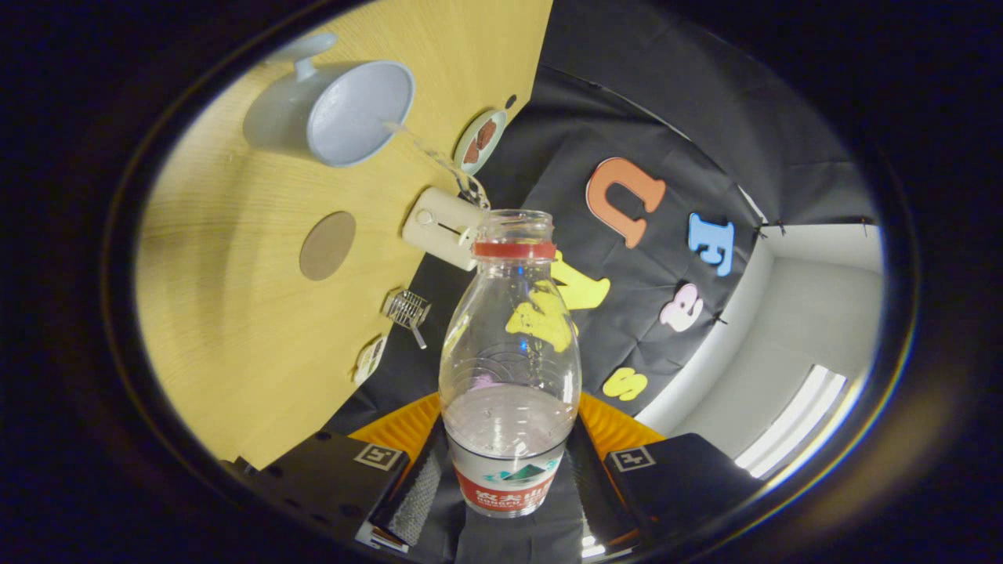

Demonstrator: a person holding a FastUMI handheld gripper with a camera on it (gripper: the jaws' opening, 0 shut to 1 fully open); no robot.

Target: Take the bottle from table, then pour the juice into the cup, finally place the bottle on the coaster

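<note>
We have the claw [509, 478] gripping the tilted bottle [509, 352] at frame centre, stream arcing to the cup [345, 113] upper left; a slight wobble could splash the surface [227, 329].

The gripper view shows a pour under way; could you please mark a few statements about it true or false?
1. The gripper jaws are closed on the bottle. True.
2. The bottle's cap is screwed on. False: its mouth is open.
3. A stream runs from the bottle into the cup. True.
4. The bottle stands on the coaster. False: the coaster is bare, on the table.
5. The bottle is full. False: little liquid remains.
</note>
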